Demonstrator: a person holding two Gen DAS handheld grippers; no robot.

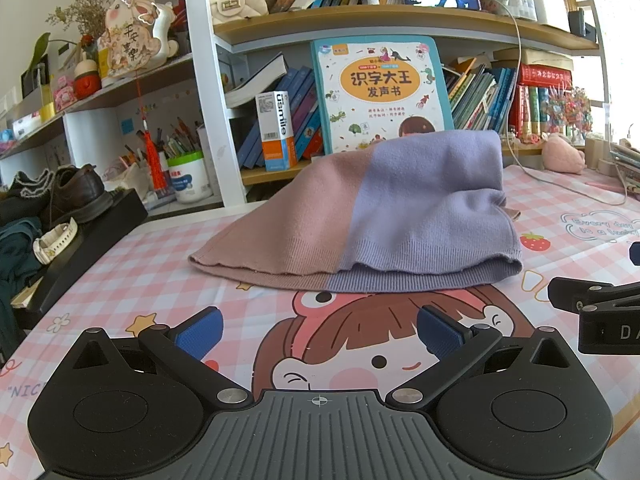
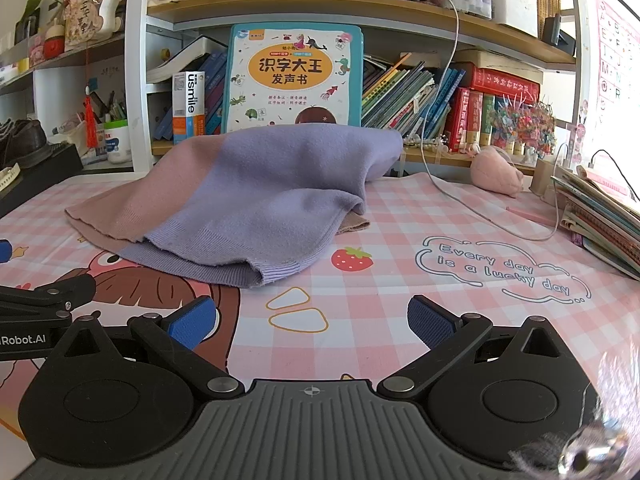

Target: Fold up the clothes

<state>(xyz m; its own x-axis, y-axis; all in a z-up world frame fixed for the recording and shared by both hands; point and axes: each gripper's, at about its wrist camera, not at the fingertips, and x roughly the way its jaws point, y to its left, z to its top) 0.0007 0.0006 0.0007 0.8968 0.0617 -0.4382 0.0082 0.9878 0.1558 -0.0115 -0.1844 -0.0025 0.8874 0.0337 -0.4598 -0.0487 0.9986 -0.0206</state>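
A knitted garment, half dusty pink and half lilac (image 1: 360, 216), lies folded over on the pink checked cartoon table mat (image 1: 160, 272). Its ribbed hem faces me and its far part rises in a hump. It also shows in the right wrist view (image 2: 248, 196). My left gripper (image 1: 320, 332) is open and empty, a little short of the hem. My right gripper (image 2: 312, 322) is open and empty, in front of the garment's right corner. The right gripper's body shows at the right edge of the left wrist view (image 1: 596, 312).
Bookshelves with a large children's book (image 1: 380, 92) stand right behind the garment. A black box with shoes (image 1: 72, 200) sits at the left. A white cable (image 2: 500, 224), a pink plush (image 2: 496, 172) and a stack of books (image 2: 600, 220) lie at the right.
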